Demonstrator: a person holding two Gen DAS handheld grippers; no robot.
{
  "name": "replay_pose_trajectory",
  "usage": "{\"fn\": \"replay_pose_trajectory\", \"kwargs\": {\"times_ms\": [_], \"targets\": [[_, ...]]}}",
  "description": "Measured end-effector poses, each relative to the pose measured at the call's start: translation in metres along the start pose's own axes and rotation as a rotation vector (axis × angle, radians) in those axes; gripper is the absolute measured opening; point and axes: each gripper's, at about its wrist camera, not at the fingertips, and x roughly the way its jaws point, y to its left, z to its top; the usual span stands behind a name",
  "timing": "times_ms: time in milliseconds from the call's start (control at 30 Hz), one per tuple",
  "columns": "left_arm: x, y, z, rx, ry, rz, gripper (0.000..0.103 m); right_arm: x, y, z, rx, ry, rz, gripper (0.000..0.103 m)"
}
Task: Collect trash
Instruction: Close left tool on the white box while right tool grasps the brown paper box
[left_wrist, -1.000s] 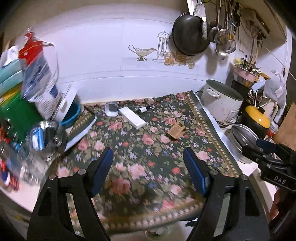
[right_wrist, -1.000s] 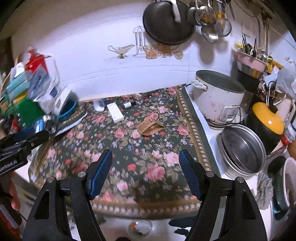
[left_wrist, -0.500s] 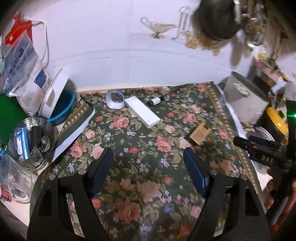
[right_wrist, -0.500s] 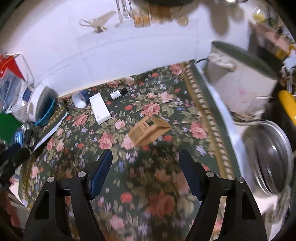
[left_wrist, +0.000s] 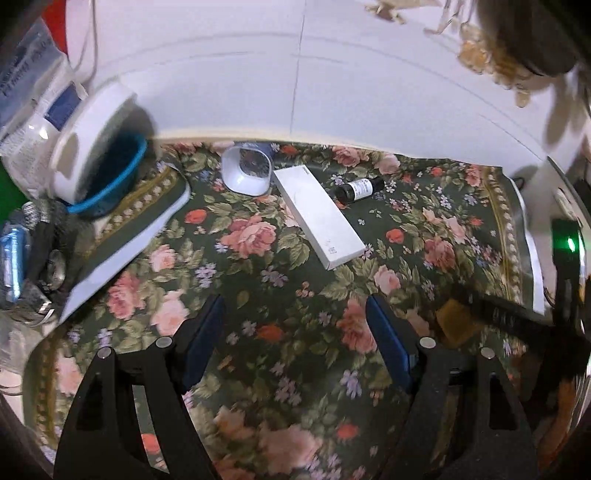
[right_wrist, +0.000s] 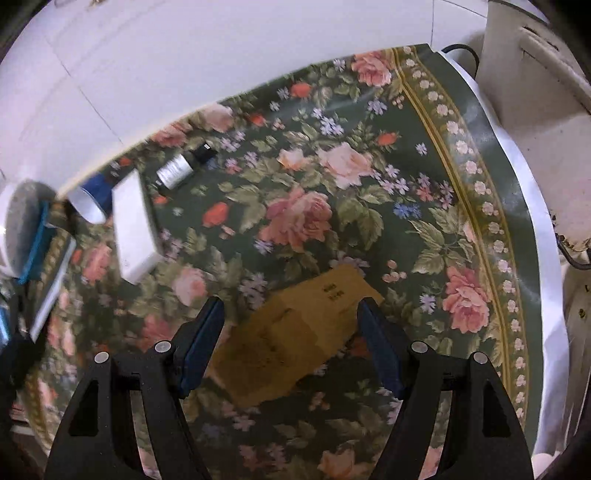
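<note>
Hovering with fingers spread and empty, my right claw (right_wrist: 290, 332) straddles the flattened brown cardboard box (right_wrist: 295, 332) on the floral green tablecloth (right_wrist: 369, 206) — no contact I can see. My left claw (left_wrist: 295, 332), likewise released, faces the long white box (left_wrist: 317, 216), tipped white cup (left_wrist: 246, 171) and small dark bottle (left_wrist: 356, 189) — bare cloth lies between.

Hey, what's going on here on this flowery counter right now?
Someone with a gripper in each hand is collecting trash off a floral mat. The right gripper is open, with a brown cardboard box lying between its fingers, not gripped yet. The left gripper is open and empty, facing a white box, a tipped cup and a small dark bottle near the wall.
</note>
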Motion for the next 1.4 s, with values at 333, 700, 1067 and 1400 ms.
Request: {"fn": "replay_pose_trajectory", "kwargs": {"times_ms": [333, 700, 1067, 1400], "targets": [[0.095, -0.037, 0.033, -0.018, 0.095, 0.002, 0.077, -0.006, -0.046, -0.010, -0.051, 0.012, -0.018, 0.071], [0.145, -0.049, 0.040, -0.054, 0.104, 0.121, 0.076, -0.008, -0.068, -0.010, -0.045, -0.001, 0.042, 0.067], [0.138, -0.042, 0.031, -0.013, 0.055, 0.130, 0.054, -0.012, -0.070, -0.009, -0.010, 0.022, 0.092, 0.007], [0.086, -0.023, -0.017, 0.040, 0.051, 0.074, 0.050, -0.038, -0.063, -0.014, -0.025, -0.028, 0.113, 0.004]]}}
